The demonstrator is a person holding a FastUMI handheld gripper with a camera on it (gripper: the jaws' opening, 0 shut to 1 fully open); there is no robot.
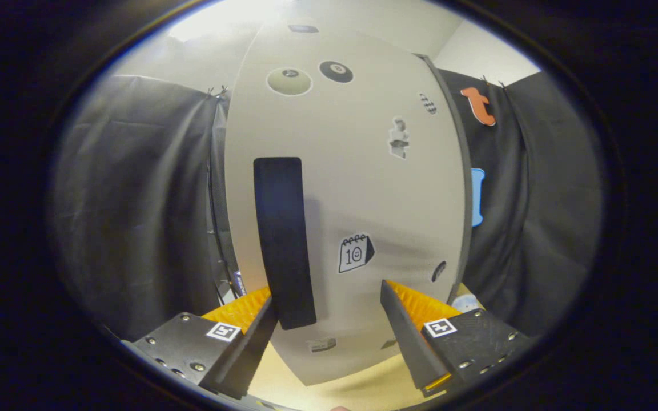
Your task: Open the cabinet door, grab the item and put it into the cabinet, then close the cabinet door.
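A white cabinet door (363, 171) stands upright right in front of me, with several small stickers on it. A tall black handle (282, 240) runs vertically down its left half. My gripper (329, 297) is open, its fingers spread wide just short of the door. The handle's lower end sits between them, close against the left finger (249, 337) and well apart from the right finger (409, 337). Nothing is held. A small pale object (467, 301) peeks out past the door's right edge, behind the right finger; I cannot tell what it is.
The cabinet stands on a pale wooden tabletop (334, 388), which shows below the door. Black cloth (135, 217) hangs on both sides of the cabinet. A dark strip (459, 188) runs along the door's right edge.
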